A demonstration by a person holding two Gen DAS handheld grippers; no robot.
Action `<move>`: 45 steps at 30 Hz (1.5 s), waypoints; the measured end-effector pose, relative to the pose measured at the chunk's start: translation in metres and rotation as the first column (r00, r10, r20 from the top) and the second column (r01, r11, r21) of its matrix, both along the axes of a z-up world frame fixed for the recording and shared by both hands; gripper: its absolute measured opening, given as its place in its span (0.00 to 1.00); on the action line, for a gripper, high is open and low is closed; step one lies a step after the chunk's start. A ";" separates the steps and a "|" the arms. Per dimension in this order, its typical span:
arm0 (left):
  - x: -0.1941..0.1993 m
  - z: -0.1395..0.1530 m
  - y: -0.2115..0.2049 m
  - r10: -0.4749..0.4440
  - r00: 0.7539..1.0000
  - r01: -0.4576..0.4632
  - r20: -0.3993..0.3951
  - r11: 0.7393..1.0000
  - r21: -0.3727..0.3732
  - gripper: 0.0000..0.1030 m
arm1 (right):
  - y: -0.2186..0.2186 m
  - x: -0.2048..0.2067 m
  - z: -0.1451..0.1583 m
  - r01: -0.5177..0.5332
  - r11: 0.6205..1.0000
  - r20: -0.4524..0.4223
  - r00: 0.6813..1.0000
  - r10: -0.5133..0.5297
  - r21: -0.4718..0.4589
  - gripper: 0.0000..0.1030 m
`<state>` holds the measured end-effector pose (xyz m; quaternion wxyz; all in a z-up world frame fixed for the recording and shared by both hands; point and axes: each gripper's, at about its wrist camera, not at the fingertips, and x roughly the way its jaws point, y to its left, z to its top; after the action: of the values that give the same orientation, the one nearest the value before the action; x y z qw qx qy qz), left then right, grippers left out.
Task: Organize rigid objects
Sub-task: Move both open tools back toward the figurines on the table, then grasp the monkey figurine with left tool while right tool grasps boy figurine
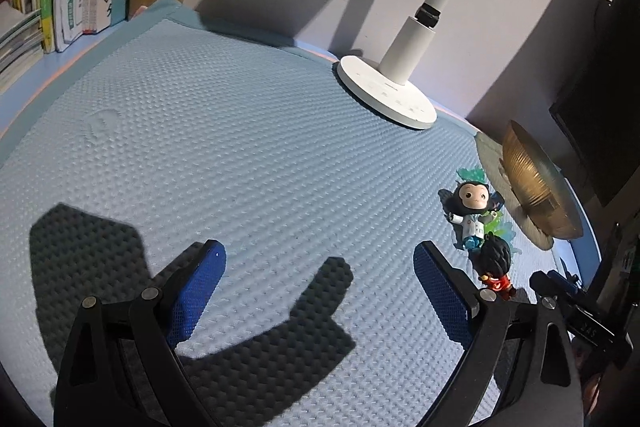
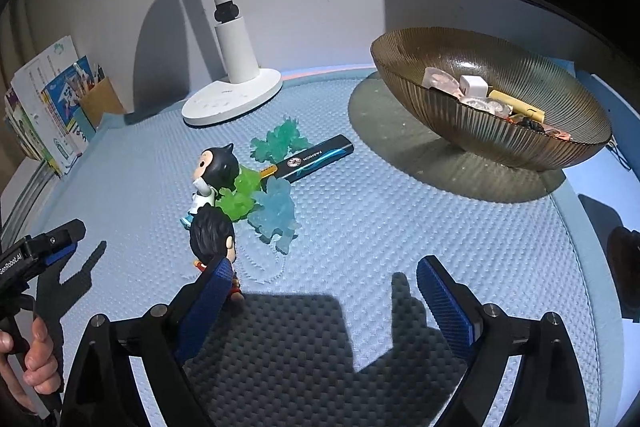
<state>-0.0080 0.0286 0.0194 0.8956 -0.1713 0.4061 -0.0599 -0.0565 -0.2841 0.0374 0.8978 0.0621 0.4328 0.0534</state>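
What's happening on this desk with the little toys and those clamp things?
A person is tidying small objects with a handheld gripper in each hand. Both the left gripper and right gripper hover open and empty over the blue mat. Two figurines, crystal-like pieces and a black bar lie loose; the ribbed bowl already holds several items.

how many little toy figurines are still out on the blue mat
2. The white-coated figurine stands beside the green crystal cluster; the red-dressed figurine stands just in front of it, by the right gripper. The bowl may hide more.
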 end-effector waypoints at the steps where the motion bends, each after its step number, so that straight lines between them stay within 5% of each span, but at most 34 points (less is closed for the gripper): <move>1: 0.000 0.000 -0.001 0.005 1.000 -0.005 0.001 1.000 0.008 0.92 | 0.000 0.001 0.000 -0.001 1.000 -0.003 1.000 0.001 -0.002 0.90; 25: -0.001 0.006 -0.023 -0.059 0.998 0.058 0.001 0.993 0.106 0.92 | -0.001 0.005 -0.007 0.001 1.000 -0.054 0.999 0.000 0.009 0.90; 29: 0.009 0.023 -0.054 -0.181 0.983 0.179 -0.009 0.966 0.188 0.92 | 0.008 -0.006 0.002 -0.064 0.994 -0.037 0.997 0.068 0.091 0.90; 33: 0.025 0.043 -0.101 -0.345 0.939 0.332 -0.005 0.900 0.282 0.92 | 0.034 -0.010 0.010 -0.132 0.986 -0.030 0.990 0.136 0.103 0.83; 36: 0.047 0.040 -0.121 -0.425 0.905 0.420 -0.035 0.875 0.238 0.91 | 0.046 -0.005 0.011 -0.171 0.981 -0.058 0.982 0.177 0.093 0.67; 40: 0.079 0.027 -0.127 -0.456 0.886 0.462 -0.079 0.883 0.087 0.82 | 0.046 0.006 0.003 -0.179 0.979 -0.088 0.978 0.187 0.097 0.67; 45: 0.100 0.009 -0.138 -0.470 0.874 0.478 -0.125 0.878 0.039 0.76 | 0.047 0.023 -0.005 -0.180 0.979 -0.107 0.976 0.190 0.098 0.65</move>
<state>0.0925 -0.1091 0.0283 0.8349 -0.0388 0.4868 -0.2540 -0.0340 -0.2370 0.0323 0.8587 0.0640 0.4852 0.1523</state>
